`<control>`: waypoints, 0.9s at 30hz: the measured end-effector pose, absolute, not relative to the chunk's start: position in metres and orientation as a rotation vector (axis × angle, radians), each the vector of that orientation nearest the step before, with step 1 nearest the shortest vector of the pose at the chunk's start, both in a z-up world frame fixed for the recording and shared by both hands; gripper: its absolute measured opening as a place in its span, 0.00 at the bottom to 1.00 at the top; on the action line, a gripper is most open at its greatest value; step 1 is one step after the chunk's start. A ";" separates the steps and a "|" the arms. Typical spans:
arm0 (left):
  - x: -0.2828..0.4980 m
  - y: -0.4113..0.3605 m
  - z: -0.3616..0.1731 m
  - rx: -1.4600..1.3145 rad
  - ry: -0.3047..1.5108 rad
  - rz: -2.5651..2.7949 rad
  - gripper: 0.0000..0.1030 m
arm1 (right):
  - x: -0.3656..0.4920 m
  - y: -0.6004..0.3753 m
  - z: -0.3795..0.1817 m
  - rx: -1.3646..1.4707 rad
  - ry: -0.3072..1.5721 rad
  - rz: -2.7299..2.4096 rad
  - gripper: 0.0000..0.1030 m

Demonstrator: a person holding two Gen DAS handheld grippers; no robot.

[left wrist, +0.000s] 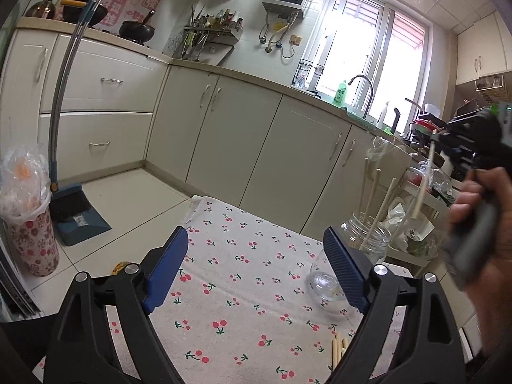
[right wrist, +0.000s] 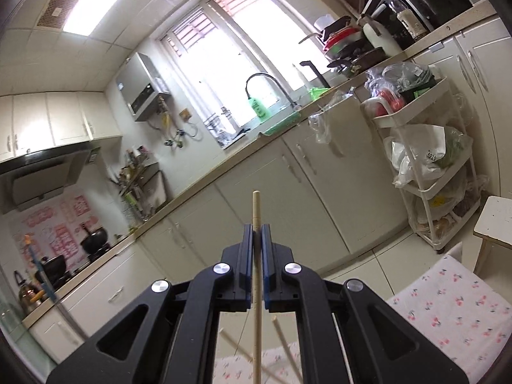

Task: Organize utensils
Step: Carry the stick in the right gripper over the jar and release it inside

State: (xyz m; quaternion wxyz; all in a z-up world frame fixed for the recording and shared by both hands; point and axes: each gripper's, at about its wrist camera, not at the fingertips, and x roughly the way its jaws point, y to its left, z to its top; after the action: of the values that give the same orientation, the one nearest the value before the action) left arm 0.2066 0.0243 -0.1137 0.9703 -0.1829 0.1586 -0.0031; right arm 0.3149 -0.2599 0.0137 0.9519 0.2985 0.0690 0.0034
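Left wrist view: chopstick [left wrist: 423, 181] clamped near-upright in right gripper [left wrist: 448, 142], held just above jar [left wrist: 368, 235]; left gripper [left wrist: 256, 265] spread wide, nothing held.

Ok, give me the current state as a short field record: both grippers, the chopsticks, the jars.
left gripper: open, holding nothing, low over the cherry-print cloth
right gripper: shut on one wooden chopstick, raised over the upright jar
upright jar: glass, on the far right of the cloth, several chopsticks standing in it
second jar: clear glass, lying on its side by the left gripper's right finger; looks empty
loose chopsticks: a few lying on the cloth at the near right, not yet picked up
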 end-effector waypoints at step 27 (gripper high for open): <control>0.213 0.023 -0.119 -0.390 0.352 -0.001 0.89 | 0.300 -0.201 -0.059 0.259 0.361 0.078 0.08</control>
State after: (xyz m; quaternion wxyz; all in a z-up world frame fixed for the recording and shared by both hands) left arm 0.2135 0.0226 -0.1194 0.9658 -0.1926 0.1739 -0.0005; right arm 0.3004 -0.2011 -0.0594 0.9747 0.1282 0.1788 0.0385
